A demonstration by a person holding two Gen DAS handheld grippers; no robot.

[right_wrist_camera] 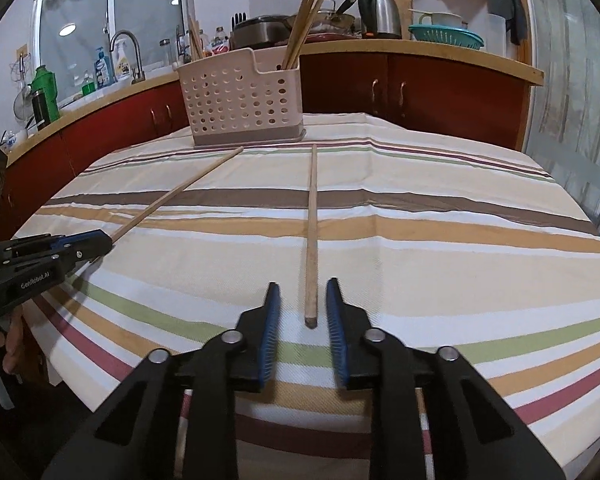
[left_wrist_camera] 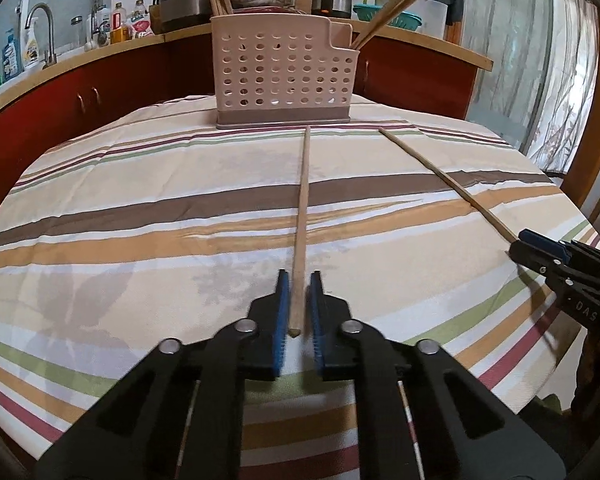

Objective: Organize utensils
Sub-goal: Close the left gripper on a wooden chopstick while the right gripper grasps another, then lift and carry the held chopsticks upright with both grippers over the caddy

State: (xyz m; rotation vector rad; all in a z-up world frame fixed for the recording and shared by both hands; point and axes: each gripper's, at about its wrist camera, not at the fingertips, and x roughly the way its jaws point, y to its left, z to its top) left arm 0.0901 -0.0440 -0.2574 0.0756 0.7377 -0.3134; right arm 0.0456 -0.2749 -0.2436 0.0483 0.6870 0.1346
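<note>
Wooden chopsticks, two of them, lie loose on the striped tablecloth, both running lengthwise away from the grippers toward the perforated beige plastic utensil caddy at the far side of the table. More chopsticks already stand in the caddy's compartments.

Left chopstick: long axis in line with the left gripper; near butt end sits between the blue pads. Jaws narrowly apart, flanking the stick with a sliver of gap each side. Not yet clamped, as far as the left wrist view shows; the right wrist view cannot settle it.

Right chopstick: same arrangement with the right gripper. Jaws wider open, holding nothing; butt end lies between the fingertips, slightly right of centre, touching neither pad.

Pose: both grippers low over the cloth, pointing forward at the caddy, side by side, well apart. Each is nearest its own stick.

Judgement: closing straight onto the butt ends should suffice; grip near the end means the far tip may droop on lifting.
</note>
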